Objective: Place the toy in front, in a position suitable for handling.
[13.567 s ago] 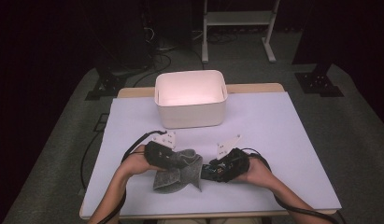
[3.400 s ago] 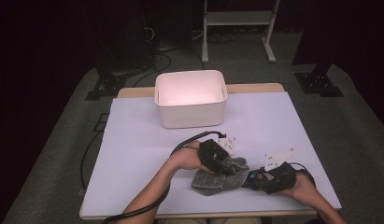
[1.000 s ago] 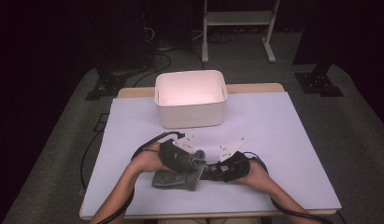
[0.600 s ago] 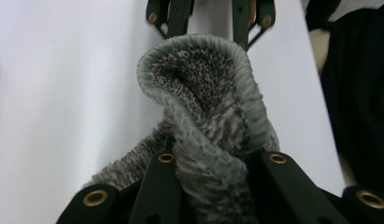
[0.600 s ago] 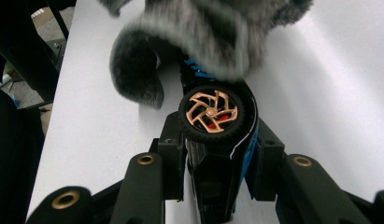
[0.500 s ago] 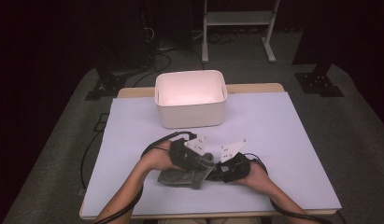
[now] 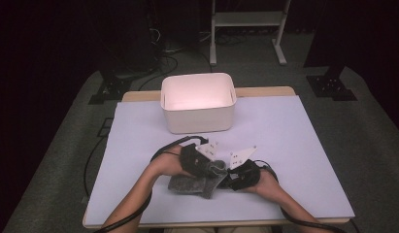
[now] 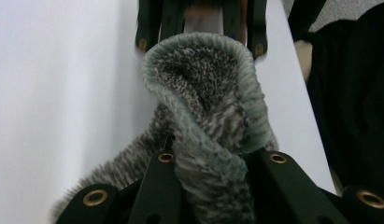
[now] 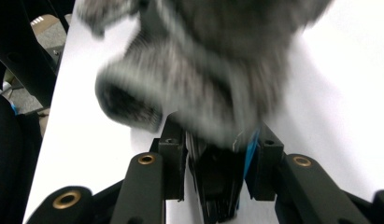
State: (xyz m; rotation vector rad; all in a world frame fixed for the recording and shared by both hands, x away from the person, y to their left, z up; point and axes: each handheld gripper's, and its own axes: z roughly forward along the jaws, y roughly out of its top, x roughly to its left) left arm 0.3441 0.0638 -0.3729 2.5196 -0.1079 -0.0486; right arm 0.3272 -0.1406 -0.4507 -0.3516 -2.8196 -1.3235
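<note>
A grey fuzzy sock point(image 7: 190, 184) lies bunched on the white table point(image 7: 284, 145) near the front edge. My left gripper point(image 7: 212, 167) comes in from the left and is shut on the sock's ribbed cuff point(image 8: 203, 93), which folds up between its jaws point(image 8: 217, 158). Facing it from the right, my right gripper point(image 7: 227, 177) is shut on the far rim of the same cuff; its jaws show beyond the sock in the left gripper view point(image 8: 199, 18). In the right gripper view the sock point(image 9: 203, 79) is blurred and hangs over that gripper point(image 9: 217, 140).
A white open bin point(image 7: 199, 119) stands at the back middle of the table. Cables trail from both grippers toward the front edge. Beyond the table are a dark floor, a stand's white legs point(image 7: 245, 19) and black equipment bases.
My left gripper has shifted right, toward the right gripper, carrying the cuff with it, and its jaws have shut on the sock. The right hand has stayed put.
</note>
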